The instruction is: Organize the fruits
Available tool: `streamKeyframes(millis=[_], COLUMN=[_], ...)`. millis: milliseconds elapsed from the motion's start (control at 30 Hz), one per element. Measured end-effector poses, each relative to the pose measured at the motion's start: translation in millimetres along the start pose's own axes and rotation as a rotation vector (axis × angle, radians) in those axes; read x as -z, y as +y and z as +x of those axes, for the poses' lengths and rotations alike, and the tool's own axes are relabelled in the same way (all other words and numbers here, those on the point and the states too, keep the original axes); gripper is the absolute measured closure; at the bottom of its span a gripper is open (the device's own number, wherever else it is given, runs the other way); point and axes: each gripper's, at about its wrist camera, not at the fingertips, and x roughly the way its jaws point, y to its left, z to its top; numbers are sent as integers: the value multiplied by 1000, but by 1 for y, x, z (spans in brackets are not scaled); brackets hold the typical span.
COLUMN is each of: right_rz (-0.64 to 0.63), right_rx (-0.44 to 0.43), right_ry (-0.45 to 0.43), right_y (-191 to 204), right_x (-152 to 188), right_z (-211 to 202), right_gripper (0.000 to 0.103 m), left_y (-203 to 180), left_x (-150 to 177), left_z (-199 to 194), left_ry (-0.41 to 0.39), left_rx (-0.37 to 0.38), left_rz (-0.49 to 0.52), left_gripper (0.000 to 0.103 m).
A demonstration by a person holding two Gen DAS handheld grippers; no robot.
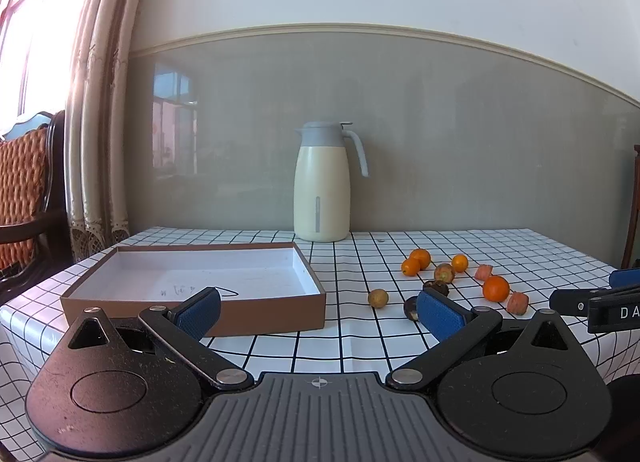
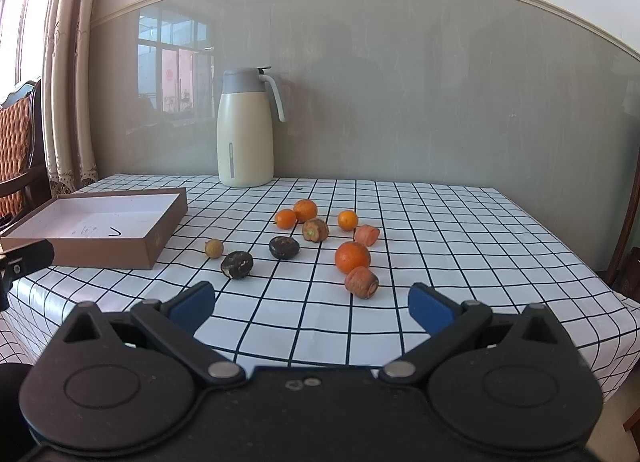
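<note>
Several small fruits lie loose on the checked tablecloth: oranges (image 2: 352, 256), kumquats (image 2: 285, 219), carrot pieces (image 2: 361, 282), two dark chestnut-like pieces (image 2: 237, 264), a tan longan (image 2: 214, 248). An empty brown box (image 2: 120, 222) with a white inside sits to their left; it also shows in the left wrist view (image 1: 192, 282). My left gripper (image 1: 320, 312) is open and empty, in front of the box's near right corner. My right gripper (image 2: 312, 306) is open and empty, just short of the nearest carrot piece. The fruits show in the left wrist view (image 1: 496, 288).
A cream thermos jug (image 2: 245, 130) stands at the back of the table against the grey wall. A chair (image 1: 28, 198) and curtain are at the left. The table's right edge (image 2: 592, 262) drops off beyond the fruits.
</note>
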Motion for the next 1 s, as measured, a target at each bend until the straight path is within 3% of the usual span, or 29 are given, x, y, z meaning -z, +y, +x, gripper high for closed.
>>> streamKeyframes(millis=[1000], right_rz=[-3], right_rx=[1], right_ry=[3], right_y=[0], right_x=[-1], right_z=[2], right_gripper=[6], left_y=[2], left_x=[0], left_z=[-2], left_ry=[-5], left_rx=[-2], left_rz=[-2], left_gripper=[0])
